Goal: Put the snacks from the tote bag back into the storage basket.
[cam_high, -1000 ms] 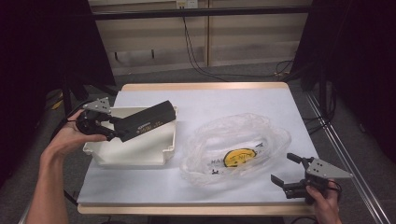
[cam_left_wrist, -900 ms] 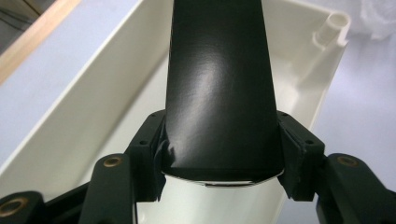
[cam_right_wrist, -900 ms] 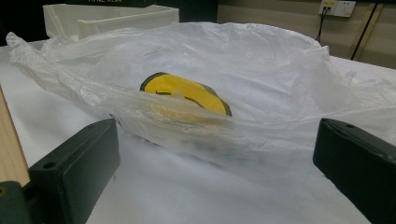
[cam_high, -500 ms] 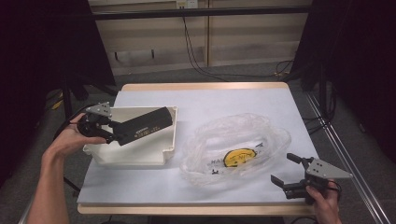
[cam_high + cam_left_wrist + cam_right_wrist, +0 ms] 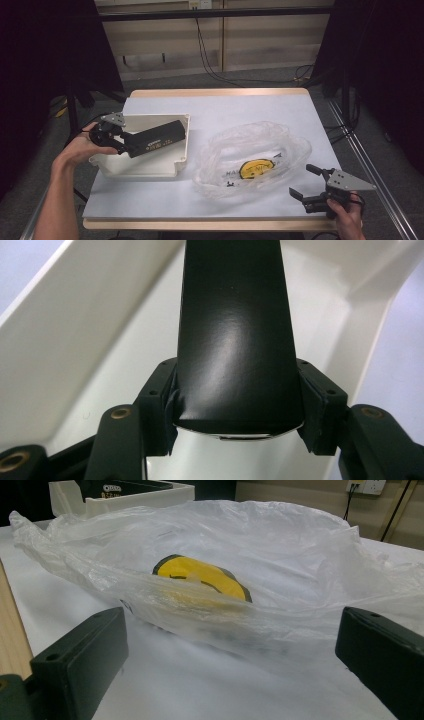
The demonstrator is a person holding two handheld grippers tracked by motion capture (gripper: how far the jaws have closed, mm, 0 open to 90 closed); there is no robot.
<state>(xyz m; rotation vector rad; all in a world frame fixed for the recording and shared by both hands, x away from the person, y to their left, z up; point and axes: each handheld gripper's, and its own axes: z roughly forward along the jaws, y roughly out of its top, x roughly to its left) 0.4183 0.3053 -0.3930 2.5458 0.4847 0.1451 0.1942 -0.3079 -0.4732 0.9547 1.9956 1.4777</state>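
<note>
The black box (image 5: 156, 138) is clenched in the left gripper (image 5: 120, 142) jaws over the tray (image 5: 145, 167), not yet released; right gripper (image 5: 302, 187) jaws are spread, empty.

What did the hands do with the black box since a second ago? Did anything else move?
The left gripper, jaws clamped on the black box, has lowered it from above the white tray down into it. Nothing was picked up or let go. The right gripper, jaws open, has stayed beside the clear plastic bag, and the bag and tray lie as before.
</note>
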